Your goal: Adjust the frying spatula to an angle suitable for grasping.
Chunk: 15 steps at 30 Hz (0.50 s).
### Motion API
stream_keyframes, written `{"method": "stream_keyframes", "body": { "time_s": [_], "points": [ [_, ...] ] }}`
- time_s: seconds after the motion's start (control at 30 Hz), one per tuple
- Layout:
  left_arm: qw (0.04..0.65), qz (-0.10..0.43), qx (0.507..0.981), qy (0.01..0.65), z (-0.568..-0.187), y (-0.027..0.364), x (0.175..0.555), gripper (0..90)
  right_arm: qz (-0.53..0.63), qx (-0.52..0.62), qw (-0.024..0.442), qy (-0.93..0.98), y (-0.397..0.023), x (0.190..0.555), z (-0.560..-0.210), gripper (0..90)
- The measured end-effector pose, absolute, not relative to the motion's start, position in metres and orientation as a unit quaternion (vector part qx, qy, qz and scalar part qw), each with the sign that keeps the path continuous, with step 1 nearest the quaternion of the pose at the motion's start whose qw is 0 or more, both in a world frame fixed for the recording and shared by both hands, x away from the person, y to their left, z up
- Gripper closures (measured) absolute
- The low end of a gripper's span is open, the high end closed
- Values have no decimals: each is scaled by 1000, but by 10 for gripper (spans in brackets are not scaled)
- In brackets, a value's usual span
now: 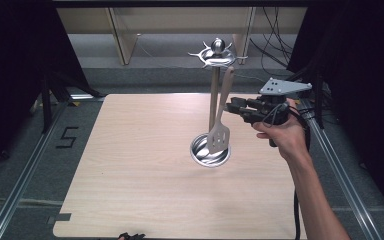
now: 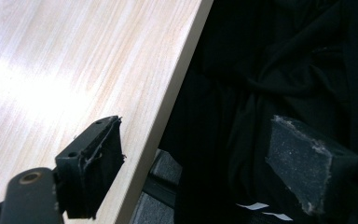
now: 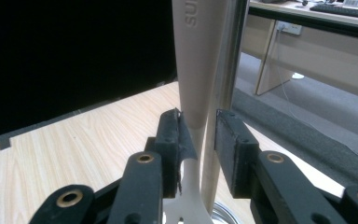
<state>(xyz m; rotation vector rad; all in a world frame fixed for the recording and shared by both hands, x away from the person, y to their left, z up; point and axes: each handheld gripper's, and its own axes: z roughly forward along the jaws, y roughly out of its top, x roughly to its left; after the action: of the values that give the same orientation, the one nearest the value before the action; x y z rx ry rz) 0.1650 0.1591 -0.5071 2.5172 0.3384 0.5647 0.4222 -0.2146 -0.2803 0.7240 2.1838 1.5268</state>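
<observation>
A slotted spatula [image 1: 219, 134] hangs from a hook at the top of a metal utensil stand [image 1: 213, 85], its blade down over the stand's round base [image 1: 209, 151] near the middle of the wooden table [image 1: 130, 165]. The right gripper [image 1: 231, 106] reaches in from the right at the spatula's handle — in the right gripper view the handle sits between the jaws, touching the left pad, with a gap at the right pad, so the grip is released. The left gripper [image 2: 191, 163] waits at the table's near edge, jaws wide apart — nothing between them.
</observation>
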Motion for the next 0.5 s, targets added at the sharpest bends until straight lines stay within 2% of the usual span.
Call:
{"method": "stream_keyframes", "body": {
  "time_s": [0.5],
  "points": [
    [267,210,932,126,-507,159,165,173,535,266,193,778,-227,406,-287,645]
  ]
}}
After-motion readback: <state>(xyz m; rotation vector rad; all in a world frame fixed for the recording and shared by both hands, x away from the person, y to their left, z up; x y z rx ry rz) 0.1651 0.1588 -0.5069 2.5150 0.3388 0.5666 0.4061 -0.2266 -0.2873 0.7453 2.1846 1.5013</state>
